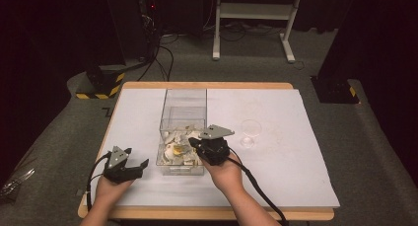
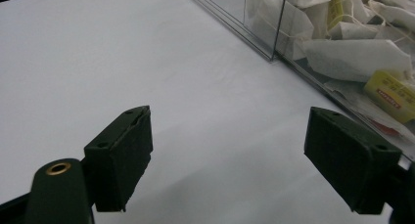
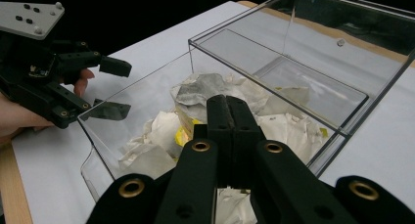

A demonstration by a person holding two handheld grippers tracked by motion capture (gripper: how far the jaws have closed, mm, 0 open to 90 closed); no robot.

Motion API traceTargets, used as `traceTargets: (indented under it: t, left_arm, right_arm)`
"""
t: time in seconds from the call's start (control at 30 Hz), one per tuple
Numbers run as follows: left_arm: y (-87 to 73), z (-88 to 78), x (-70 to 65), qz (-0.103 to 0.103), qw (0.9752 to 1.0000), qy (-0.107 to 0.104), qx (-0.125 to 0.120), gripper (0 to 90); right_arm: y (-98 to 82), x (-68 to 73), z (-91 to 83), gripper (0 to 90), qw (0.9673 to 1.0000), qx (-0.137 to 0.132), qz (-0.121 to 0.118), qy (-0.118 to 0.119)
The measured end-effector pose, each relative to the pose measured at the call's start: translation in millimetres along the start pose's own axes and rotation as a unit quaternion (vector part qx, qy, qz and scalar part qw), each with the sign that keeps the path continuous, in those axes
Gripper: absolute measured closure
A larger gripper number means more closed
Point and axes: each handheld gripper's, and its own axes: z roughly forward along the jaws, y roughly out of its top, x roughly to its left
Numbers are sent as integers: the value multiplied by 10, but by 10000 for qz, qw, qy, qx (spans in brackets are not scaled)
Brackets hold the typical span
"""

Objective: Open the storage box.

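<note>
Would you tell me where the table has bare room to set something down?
Bare patches: left of the clear box, beyond the left gripper; and right of the glass. It is crowded at the box's near end, among tea bags and the right gripper.

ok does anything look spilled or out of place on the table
Nothing stands out. The tea bags lie in a loose heap inside the clear box, none on the white table cover. The empty glass stands upright to the box's right. The right gripper is shut above the heap; the left gripper is open beside the box.
</note>
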Motion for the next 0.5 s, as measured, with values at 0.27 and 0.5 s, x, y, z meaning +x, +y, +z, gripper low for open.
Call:
traceTargets:
  t: [0.27, 0.5]
  left_arm:
    - [-4, -8, 4, -38, 10000, 5, -50, 187]
    - [-3, -4, -1, -43, 10000, 12, -37, 187]
  right_arm:
    - [55, 20, -33, 900, 9998, -177, 9, -1]
    - [103, 56, -72, 900, 9996, -263, -75, -9]
